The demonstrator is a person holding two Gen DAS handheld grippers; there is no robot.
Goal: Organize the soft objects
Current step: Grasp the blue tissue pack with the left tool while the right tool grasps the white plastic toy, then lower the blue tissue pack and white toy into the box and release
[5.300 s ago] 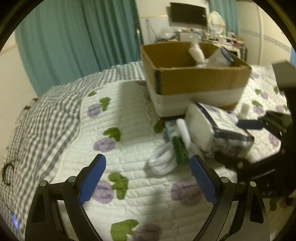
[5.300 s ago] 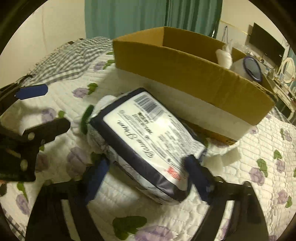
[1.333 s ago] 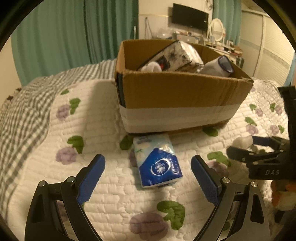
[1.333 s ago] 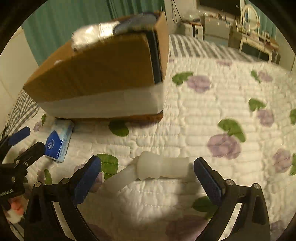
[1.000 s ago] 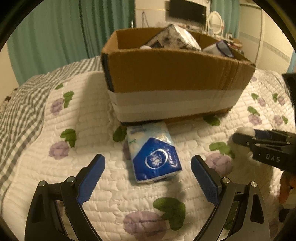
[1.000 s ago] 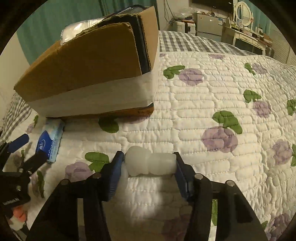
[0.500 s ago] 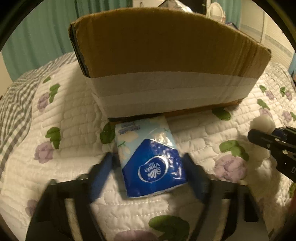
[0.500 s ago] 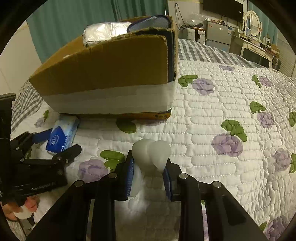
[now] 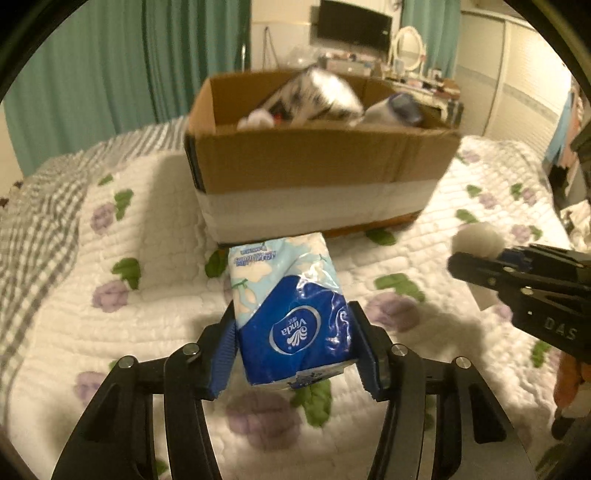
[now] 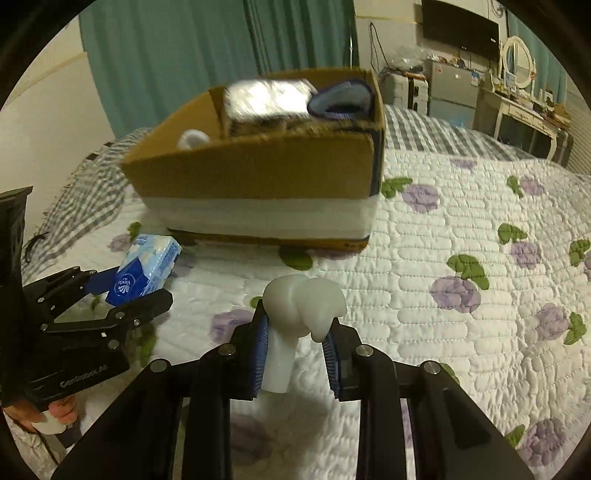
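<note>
My left gripper (image 9: 293, 349) is shut on a blue and white Vinda tissue pack (image 9: 291, 314) and holds it above the quilt; it also shows in the right wrist view (image 10: 146, 271). My right gripper (image 10: 297, 341) is shut on a soft white foam piece (image 10: 303, 306), squeezed between the blue pads and lifted off the bed; it shows at the right of the left wrist view (image 9: 478, 240). The cardboard box (image 9: 314, 158) stands ahead on the bed, holding a large wrapped pack (image 9: 321, 92), a white roll (image 9: 393, 109) and a small white item (image 10: 192, 138).
The bed carries a white quilt with purple flowers (image 10: 454, 291) and a grey checked blanket (image 9: 33, 229) at the left. Teal curtains (image 9: 110, 62) hang behind. A dresser with a mirror (image 10: 517, 96) and a wall TV (image 9: 352, 26) stand beyond the bed.
My left gripper has closed on the tissue pack and lifted it back from the box. My right gripper, shut on the foam piece, has raised it off the quilt.
</note>
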